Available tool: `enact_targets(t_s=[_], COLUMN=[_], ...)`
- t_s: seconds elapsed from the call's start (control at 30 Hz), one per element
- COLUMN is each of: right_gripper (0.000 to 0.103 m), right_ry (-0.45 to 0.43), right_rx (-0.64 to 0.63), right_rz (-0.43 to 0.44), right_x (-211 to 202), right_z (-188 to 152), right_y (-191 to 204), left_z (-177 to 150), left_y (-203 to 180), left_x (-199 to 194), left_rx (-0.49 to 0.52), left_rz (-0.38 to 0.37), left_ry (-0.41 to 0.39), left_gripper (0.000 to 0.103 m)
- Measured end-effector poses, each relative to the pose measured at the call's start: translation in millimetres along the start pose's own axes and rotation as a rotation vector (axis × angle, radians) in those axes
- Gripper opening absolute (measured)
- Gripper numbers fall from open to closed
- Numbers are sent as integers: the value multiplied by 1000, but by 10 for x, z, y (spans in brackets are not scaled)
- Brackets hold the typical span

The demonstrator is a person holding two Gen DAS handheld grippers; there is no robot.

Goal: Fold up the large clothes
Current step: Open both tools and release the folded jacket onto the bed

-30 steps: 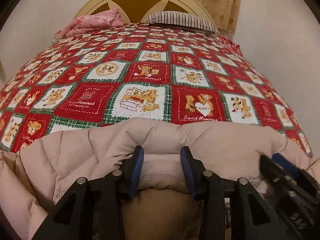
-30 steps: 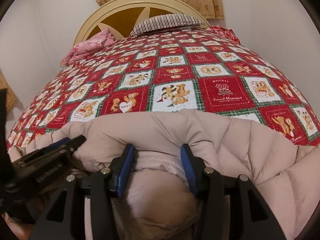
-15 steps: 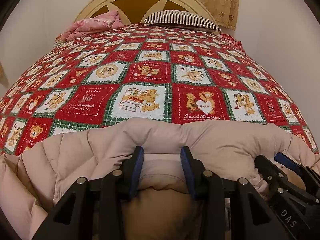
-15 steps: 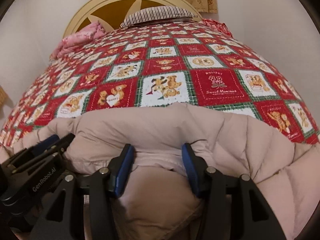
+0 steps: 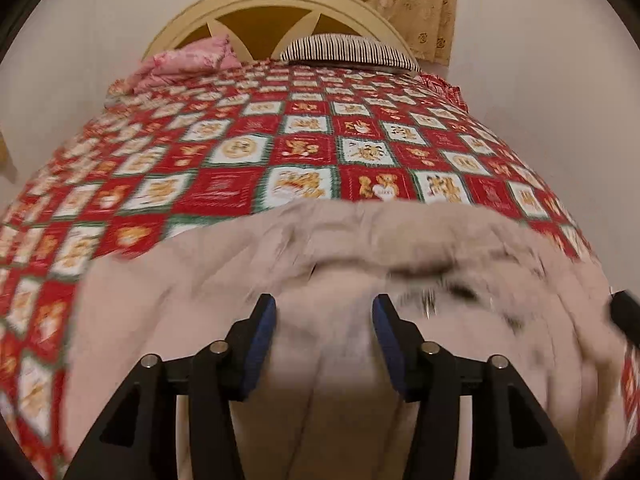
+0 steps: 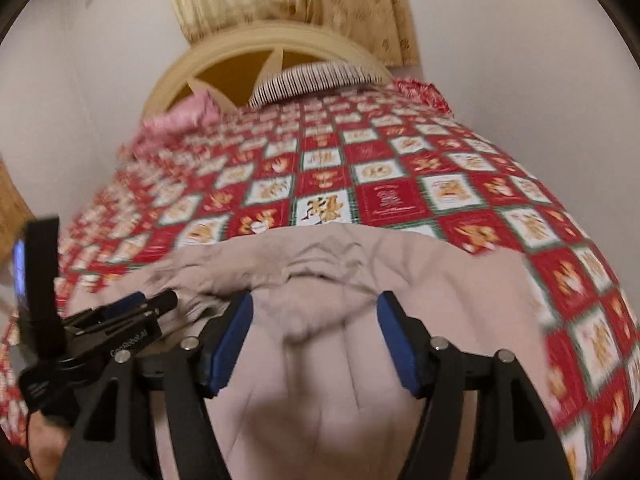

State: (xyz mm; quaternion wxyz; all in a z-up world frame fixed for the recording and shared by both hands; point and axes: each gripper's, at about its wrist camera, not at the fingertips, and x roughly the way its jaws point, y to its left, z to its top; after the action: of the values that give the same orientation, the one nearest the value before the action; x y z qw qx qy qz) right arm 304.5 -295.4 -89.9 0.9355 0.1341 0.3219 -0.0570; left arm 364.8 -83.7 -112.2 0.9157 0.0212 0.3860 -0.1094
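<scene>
Fingers of my left gripper (image 5: 324, 320) and my right gripper (image 6: 314, 316) are both spreading apart at this moment; the blue pads stand clear of the cloth on either side, so nothing is pinched, though in each view the beige puffer coat (image 5: 340, 264) bulges up between the two pads.

Position of the garment: the coat lies on the near end of the bed, on the red patchwork bedspread (image 5: 304, 148), with its folded edge running across in front of both grippers. From the right wrist view my left gripper shows at the lower left, just beside that edge. Well beyond, at the headboard (image 5: 276, 4), lie a striped pillow (image 5: 348, 50) and a pink bundle (image 5: 184, 60).

Handling, as I judge it: the coat is quilted and air-filled, hence light for its bulk, soft and without stiffness. Its smooth shell looks slippery, and the padding should spring back, so a fold may creep open once let go. It is not fragile.

Where to take hold: a thick pinch through a stitched seam or along the hem, one gripper towards each side, should bite better than a puffed panel. Motion blur hides the finer creases.
</scene>
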Motion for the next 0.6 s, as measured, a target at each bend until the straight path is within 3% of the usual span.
enact_targets(t_s=[0.1, 0.23, 0.33, 0.43, 0.53, 0.6], right_gripper=[67, 68, 76, 77, 82, 85], right_ry=[-32, -82, -128, -175, -190, -176], right_rx=[26, 40, 40, 18, 15, 19], right_rz=[35, 17, -11, -60, -89, -84], right_x=[-510, -1226, -1717, -2176, -2441, -2570], right_z=[-167, -481, -726, -971, -1147, -1275], right_y=[-85, -254, -378, -486, -590, -667], left_z=[-243, -606, -845, -1048, -1291, -1475], left_y=[7, 51, 87, 110, 162, 306], left_x=[-408, -948, -1279, -1517, -1711, -1831], left_rx=[66, 103, 103, 95, 102, 78], left_rz=[57, 104, 97, 86, 51, -17], left_ry=[-25, -63, -82, -94, -92, -74], left_gripper=[53, 55, 60, 61, 62, 62])
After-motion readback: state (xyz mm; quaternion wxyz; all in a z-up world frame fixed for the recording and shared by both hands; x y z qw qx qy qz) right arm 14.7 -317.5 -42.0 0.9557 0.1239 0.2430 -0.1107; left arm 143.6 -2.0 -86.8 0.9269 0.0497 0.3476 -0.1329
